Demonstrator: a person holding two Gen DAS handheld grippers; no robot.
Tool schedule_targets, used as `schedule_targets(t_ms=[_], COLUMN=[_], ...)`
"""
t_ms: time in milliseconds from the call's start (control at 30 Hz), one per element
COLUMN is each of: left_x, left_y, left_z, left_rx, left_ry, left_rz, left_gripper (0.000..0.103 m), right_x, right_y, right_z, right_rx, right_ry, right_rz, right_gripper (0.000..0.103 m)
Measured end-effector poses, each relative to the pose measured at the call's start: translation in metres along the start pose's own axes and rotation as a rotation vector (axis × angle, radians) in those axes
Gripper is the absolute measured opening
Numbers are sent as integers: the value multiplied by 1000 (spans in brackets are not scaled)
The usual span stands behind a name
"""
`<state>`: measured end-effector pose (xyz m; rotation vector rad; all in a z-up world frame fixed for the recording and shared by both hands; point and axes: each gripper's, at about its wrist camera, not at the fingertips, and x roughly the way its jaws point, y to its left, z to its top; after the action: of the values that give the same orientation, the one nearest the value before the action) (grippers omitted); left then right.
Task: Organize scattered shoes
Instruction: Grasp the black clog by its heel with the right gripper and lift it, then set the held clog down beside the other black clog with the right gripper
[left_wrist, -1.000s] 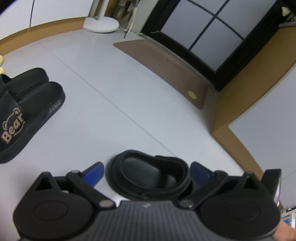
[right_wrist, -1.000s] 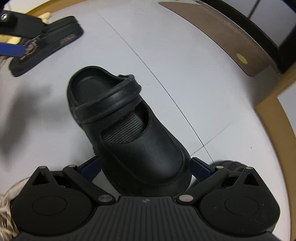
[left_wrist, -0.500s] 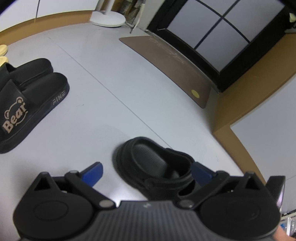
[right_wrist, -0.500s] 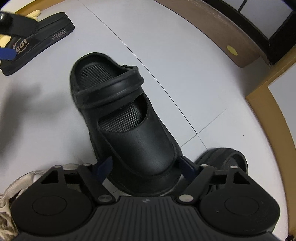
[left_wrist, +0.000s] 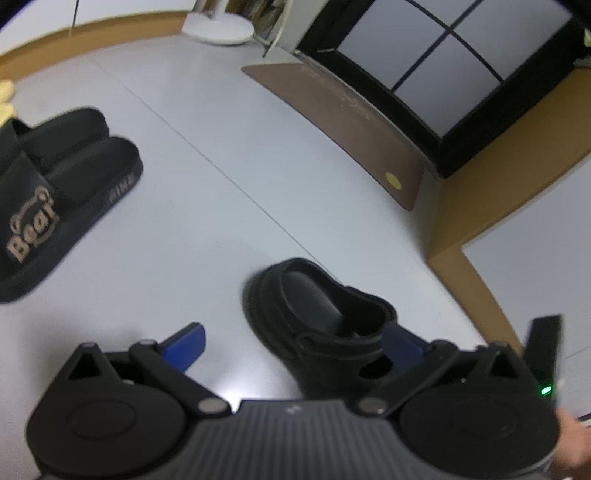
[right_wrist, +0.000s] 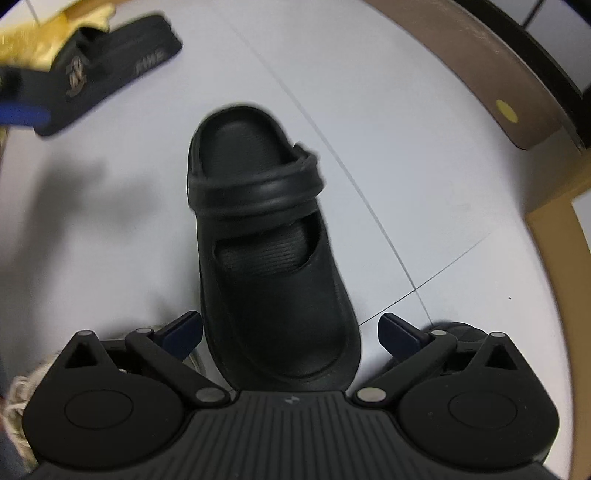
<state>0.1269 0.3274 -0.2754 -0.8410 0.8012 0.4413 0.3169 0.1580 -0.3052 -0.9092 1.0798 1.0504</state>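
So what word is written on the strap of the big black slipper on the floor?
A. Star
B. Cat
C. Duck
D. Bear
D: the left claw's camera shows the black slipper lying on the grey floor with "Bear" in tan letters on its strap, next to a little bear outline.

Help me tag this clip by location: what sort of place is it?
Probably a home entryway: a brown doormat before a black-framed glass door, and black slides and a clog on the pale floor.
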Motion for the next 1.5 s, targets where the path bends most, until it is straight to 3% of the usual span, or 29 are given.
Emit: schedule_targets(t_ms=[100,133,367,667,833,900,1000,1033,1233,1500], left_x=[0,0,7,15,13,13,14,14,17,22], left_y=[-5,-5,-4,-11,-6,-4,-1,0,7,2], left_z=[-1,-2,-11,-21,-18,-18,-18,-19,-20,-24], left_rx=[20,23,13,41,24,21,22,23,18,43], left_ry=[-6,-6,13,32,23,23,28,29,34,39], left_rz=[-3,-4,9,18,21,23,28,30,58,70], left_gripper=[103,103,103,103,103,103,103,103,103,103], right_x=[5,6,0,-14,-25,-27,-23,-21,6,15], right_y=[6,7,6,-14,-28,-28,-23,-20,-2,-3], right_z=[-1,-1,-3,-12,-16,-16,-13,-12,-3,0], right_rx=[13,19,83,216,278,270,275,277,257,399], right_ry=[11,13,18,-13,-26,-51,-96,-118,-109,-43], right_rz=[-7,-34,-42,53,119,101,74,63,57,8], right_gripper=[99,93,88,70,46,51,89,95,96,93])
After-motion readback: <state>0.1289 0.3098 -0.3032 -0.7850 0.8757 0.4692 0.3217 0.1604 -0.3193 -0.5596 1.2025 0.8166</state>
